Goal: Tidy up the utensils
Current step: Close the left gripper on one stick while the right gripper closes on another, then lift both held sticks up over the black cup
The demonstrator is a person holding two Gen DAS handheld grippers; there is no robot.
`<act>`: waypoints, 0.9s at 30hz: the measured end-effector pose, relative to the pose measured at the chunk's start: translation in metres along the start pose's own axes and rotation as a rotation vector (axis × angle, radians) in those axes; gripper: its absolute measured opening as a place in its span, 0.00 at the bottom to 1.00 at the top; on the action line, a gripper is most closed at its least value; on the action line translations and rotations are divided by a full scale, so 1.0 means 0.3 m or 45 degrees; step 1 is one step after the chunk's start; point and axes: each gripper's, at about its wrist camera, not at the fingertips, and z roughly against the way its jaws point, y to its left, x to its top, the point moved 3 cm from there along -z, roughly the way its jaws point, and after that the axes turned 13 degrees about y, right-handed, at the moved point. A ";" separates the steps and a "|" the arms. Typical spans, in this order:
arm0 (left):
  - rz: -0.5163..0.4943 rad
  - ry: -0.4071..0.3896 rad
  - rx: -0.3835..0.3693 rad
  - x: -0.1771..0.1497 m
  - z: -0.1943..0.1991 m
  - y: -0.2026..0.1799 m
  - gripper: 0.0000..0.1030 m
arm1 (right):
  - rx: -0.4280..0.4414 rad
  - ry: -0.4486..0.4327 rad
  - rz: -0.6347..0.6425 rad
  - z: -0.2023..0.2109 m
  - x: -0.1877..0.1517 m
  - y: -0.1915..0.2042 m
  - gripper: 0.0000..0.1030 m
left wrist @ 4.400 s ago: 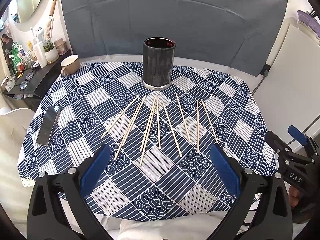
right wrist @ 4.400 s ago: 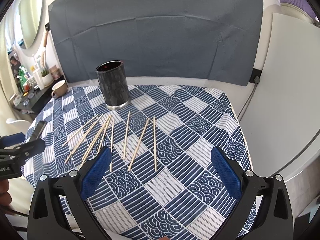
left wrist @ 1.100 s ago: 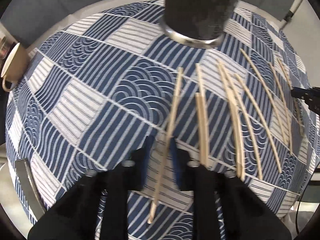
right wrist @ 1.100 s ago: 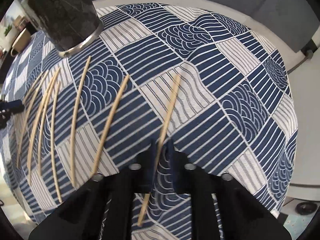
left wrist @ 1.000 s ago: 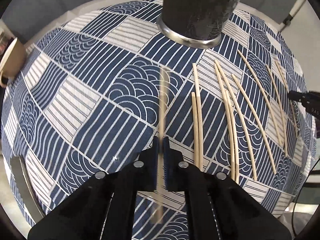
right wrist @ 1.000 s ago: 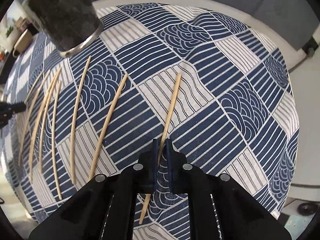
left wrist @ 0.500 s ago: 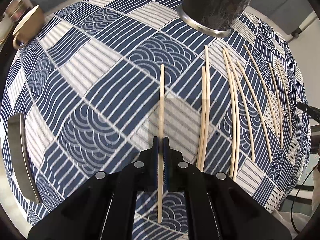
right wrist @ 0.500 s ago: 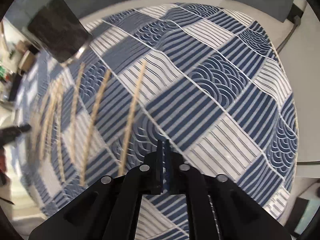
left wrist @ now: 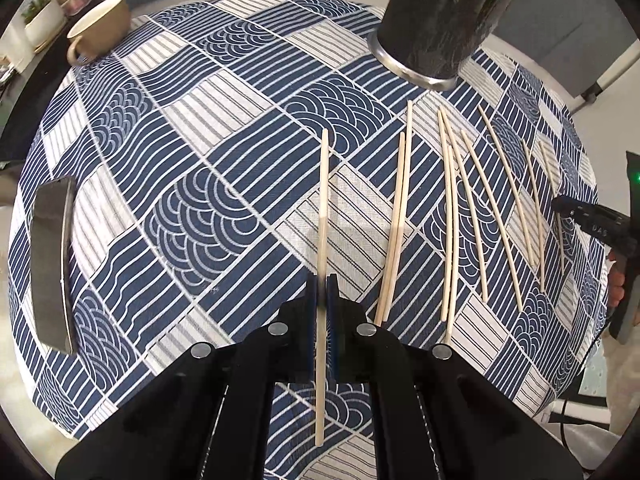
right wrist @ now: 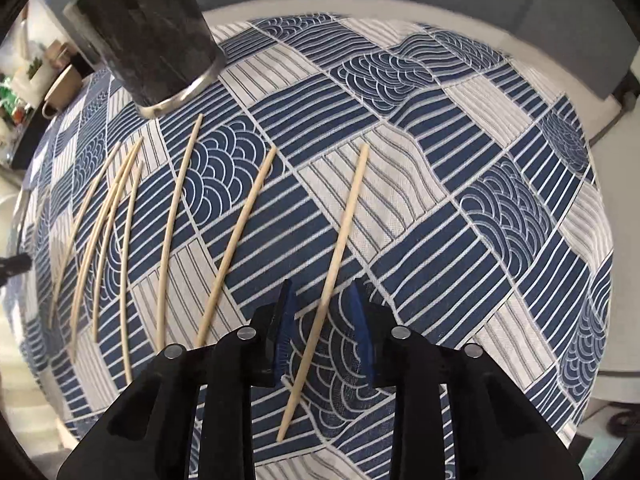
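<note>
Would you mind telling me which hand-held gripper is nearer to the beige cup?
Left. The left hand-held gripper, shut on a chopstick, sits mid-cloth toward the beige cup; the right hand-held gripper, jaws opening around another chopstick, works the far side.

Dark holder (left wrist: 440, 20): top and mouth cut off by the frame edge in both views; contents cannot be told. Held chopstick (left wrist: 322, 220): mid-section blurred between the closed jaws. Shelf clutter (right wrist: 20, 80) at far left: too small to identify.

Your right gripper (right wrist: 322, 332) is opening around a chopstick (right wrist: 340, 240) lying on the patterned tablecloth (right wrist: 480, 200), pads clear of it.
</note>
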 end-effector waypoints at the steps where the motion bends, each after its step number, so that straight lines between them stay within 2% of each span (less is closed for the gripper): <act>1: 0.010 -0.005 -0.003 -0.011 0.008 0.008 0.05 | -0.021 0.000 0.007 -0.001 -0.001 0.004 0.18; 2: 0.020 -0.009 -0.004 -0.008 0.006 -0.005 0.05 | -0.060 -0.005 0.020 0.000 -0.003 0.009 0.17; 4: 0.040 -0.019 -0.019 -0.026 0.020 0.008 0.05 | -0.075 -0.016 0.040 0.002 -0.010 0.012 0.06; 6: 0.054 -0.031 -0.022 -0.022 0.020 -0.012 0.05 | -0.079 -0.030 0.030 0.005 -0.017 -0.006 0.06; 12: 0.061 -0.067 -0.025 -0.038 0.053 -0.044 0.05 | 0.026 -0.033 -0.048 0.023 -0.040 -0.088 0.05; 17: 0.068 -0.111 -0.029 -0.041 0.096 -0.070 0.05 | 0.061 -0.099 -0.091 0.097 -0.080 -0.152 0.04; 27: 0.049 -0.236 -0.017 -0.063 0.209 -0.215 0.05 | 0.153 -0.254 -0.075 0.267 -0.146 -0.238 0.04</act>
